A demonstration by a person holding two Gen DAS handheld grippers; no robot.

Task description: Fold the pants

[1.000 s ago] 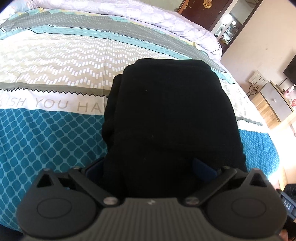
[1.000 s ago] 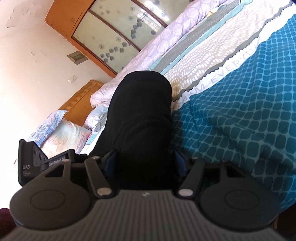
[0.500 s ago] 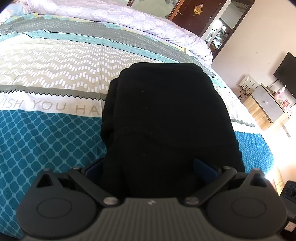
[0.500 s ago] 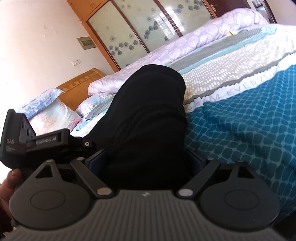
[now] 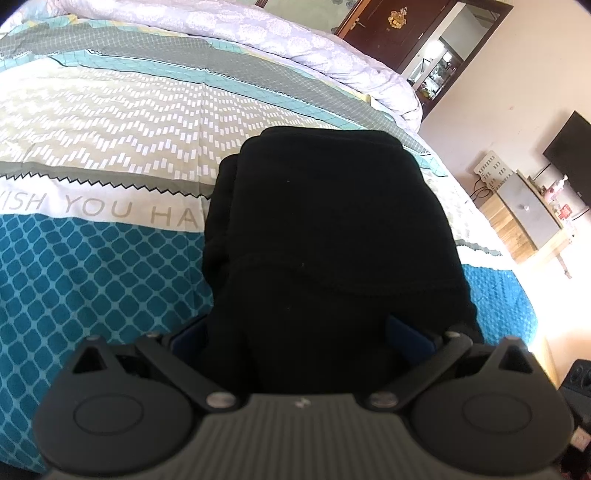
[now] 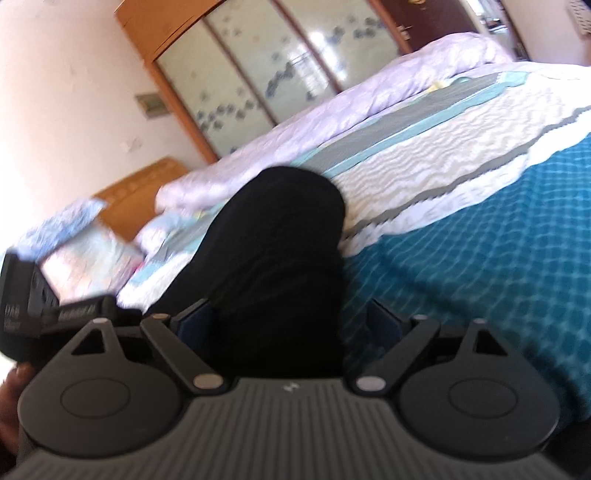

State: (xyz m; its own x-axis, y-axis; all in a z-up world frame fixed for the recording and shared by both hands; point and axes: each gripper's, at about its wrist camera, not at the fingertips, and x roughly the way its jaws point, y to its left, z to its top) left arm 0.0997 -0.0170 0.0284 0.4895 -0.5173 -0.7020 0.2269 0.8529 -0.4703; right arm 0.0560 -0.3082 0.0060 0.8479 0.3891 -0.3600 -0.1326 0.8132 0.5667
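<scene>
Clearly folded black pants (image 5: 325, 236) lay near the bed's (image 5: 92, 266) edge, left hand-held gripper (image 5: 299, 332) spread around them, right hand-held gripper (image 6: 288, 317) just opened, pants between its jaws.

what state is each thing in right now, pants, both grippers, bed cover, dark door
black pants: folded into a compact stack, lying on the bed cover.
left gripper: jaws spread wide, near end of the pants between them.
right gripper: jaws have just been opening, now wide, pants between them, right pad clear of the cloth.
bed cover: spread flat under the pants.
dark door: looks shut.
</scene>
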